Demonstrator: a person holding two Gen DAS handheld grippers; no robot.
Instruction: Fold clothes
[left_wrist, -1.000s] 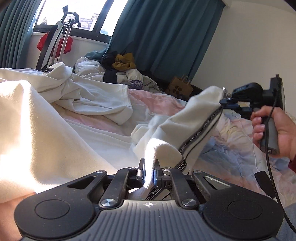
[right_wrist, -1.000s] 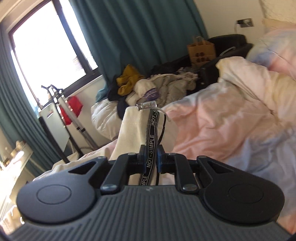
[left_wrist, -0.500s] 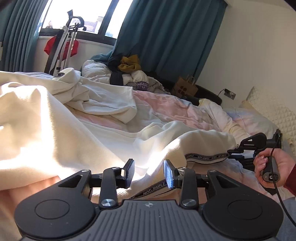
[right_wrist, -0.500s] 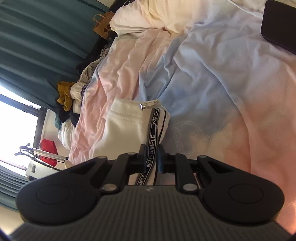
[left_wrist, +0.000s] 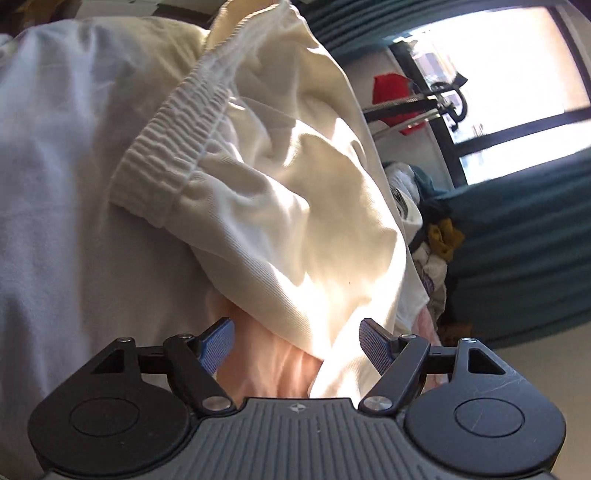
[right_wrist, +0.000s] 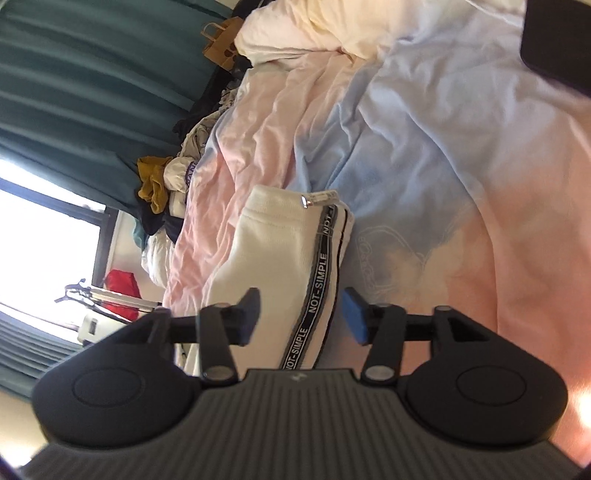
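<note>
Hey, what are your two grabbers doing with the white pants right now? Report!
Left gripper open, over cream pants. Right gripper open, striped leg cuff lying between the fingers, unclamped. Nothing blocking on the bedspread.

Bedroom: rumpled duvet (right_wrist: 424, 122), curtains (right_wrist: 74, 74)

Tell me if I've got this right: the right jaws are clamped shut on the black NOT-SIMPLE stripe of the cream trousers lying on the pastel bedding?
Not quite. In the right wrist view the right gripper stands open, jaws apart either side of the stripe. The cream trousers do lie on the pastel bedding.
</note>
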